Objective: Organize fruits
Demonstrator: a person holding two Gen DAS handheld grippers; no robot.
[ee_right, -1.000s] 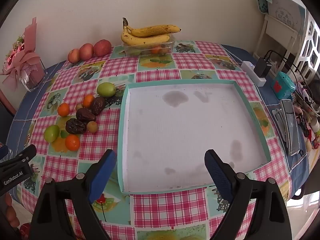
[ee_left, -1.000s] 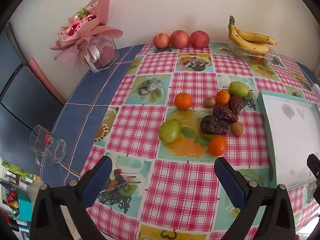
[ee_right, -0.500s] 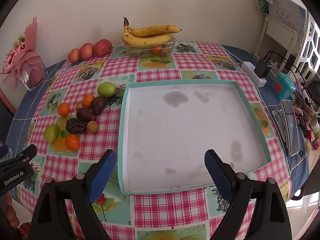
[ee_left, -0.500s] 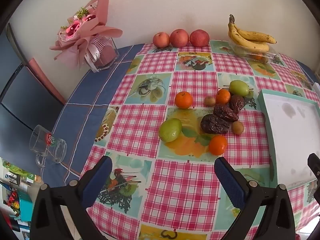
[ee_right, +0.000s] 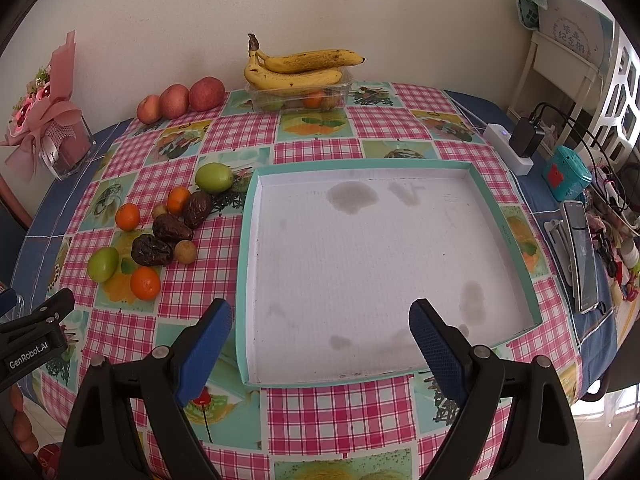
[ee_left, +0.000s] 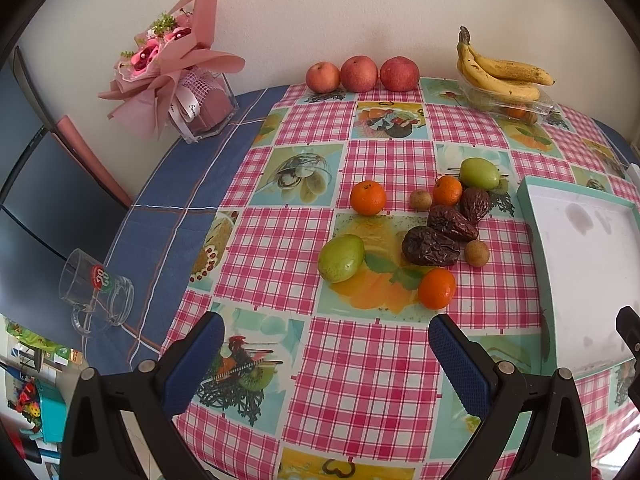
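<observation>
**Both hand-held grippers spread and empty above the table**

Your left hand-held gripper (ee_left: 326, 350) is spread wide with nothing between its blue pads, hovering over the near edge of the table (ee_left: 360, 380). Your right hand-held gripper (ee_right: 320, 334) is likewise spread and empty, hanging over the near rim of the tray (ee_right: 502, 220), which holds no fruit yet.

Just ahead of the left one lies the loose cluster to be sorted. Nearest is an orange (ee_left: 437, 288), with a green fruit (ee_left: 341, 258) to its left and a dark wrinkled date (ee_left: 430, 247) just behind it. Further back sit two more dates (ee_left: 452, 223), two small brown round fruits (ee_left: 476, 253), two more oranges (ee_left: 367, 197) and a second green fruit (ee_left: 479, 173). The tray stands just to the right of this group.

The step in hand looks like the first pick. Take the nearest orange: it stands a little apart from the others, so your fingers have room on both sides. Come down with one pad on each side of its widest part, close gently so it does not squirt out, and keep clear of the date behind it. Place it in a far corner of the tray so that later fruits of one kind can be grouped beside it. The apples (ee_left: 359, 73) and bananas (ee_left: 504, 74) against the wall are well apart and can wait.
</observation>
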